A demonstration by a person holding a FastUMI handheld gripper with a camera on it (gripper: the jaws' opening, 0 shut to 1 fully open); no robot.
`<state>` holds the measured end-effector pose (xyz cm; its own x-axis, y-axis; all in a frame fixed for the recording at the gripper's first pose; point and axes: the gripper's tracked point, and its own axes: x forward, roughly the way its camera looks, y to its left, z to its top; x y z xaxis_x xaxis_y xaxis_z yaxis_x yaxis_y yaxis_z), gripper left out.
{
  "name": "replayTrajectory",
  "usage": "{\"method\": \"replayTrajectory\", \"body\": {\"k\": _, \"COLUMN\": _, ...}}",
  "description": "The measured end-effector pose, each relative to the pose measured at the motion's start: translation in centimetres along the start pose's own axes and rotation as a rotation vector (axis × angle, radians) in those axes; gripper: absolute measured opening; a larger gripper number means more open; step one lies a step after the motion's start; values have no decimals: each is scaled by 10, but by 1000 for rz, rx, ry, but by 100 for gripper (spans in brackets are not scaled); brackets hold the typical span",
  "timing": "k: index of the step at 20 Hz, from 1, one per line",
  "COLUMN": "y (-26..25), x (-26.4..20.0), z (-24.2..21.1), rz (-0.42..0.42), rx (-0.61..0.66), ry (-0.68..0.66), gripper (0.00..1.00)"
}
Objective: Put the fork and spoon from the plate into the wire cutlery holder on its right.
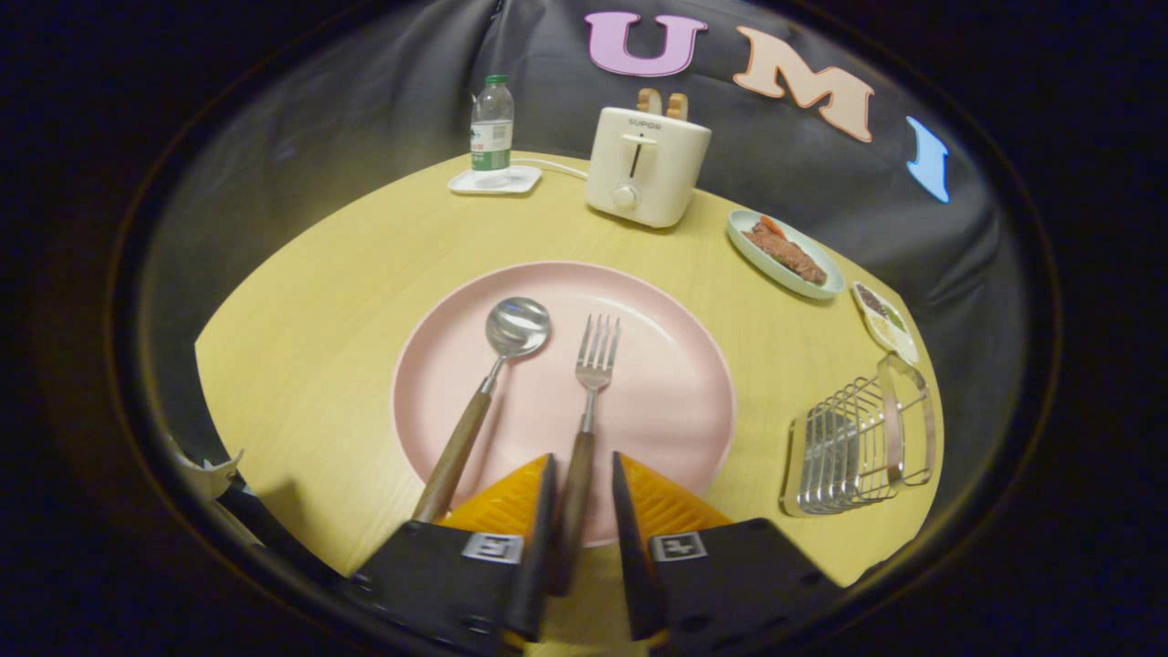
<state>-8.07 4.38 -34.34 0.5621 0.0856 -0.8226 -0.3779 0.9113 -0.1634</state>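
With the fork's wooden handle lying in the gap, I see my gripper with its two fingers apart, one on each side of that handle; the left finger looks close against it, the right one stands a little clear, so nothing is clamped. The fork lies on the pink plate, tines pointing away from me. Just to its left the spoon lies on the same plate, its bowl away from me and its wooden handle running past the plate's near rim beside my left finger. Off to the right of the plate, apart from it on the yellow table, stands the wire cutlery holder. Beyond the plate I see a cream toaster, a water bottle on a small white tray, and a dish of food further right.
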Motion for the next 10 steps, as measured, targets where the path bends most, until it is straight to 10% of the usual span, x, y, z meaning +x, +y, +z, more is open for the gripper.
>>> {"method": "replayTrajectory", "body": {"k": 10, "y": 3, "x": -6, "z": -2, "rz": 54, "rx": 40, "ry": 84, "gripper": 11}}
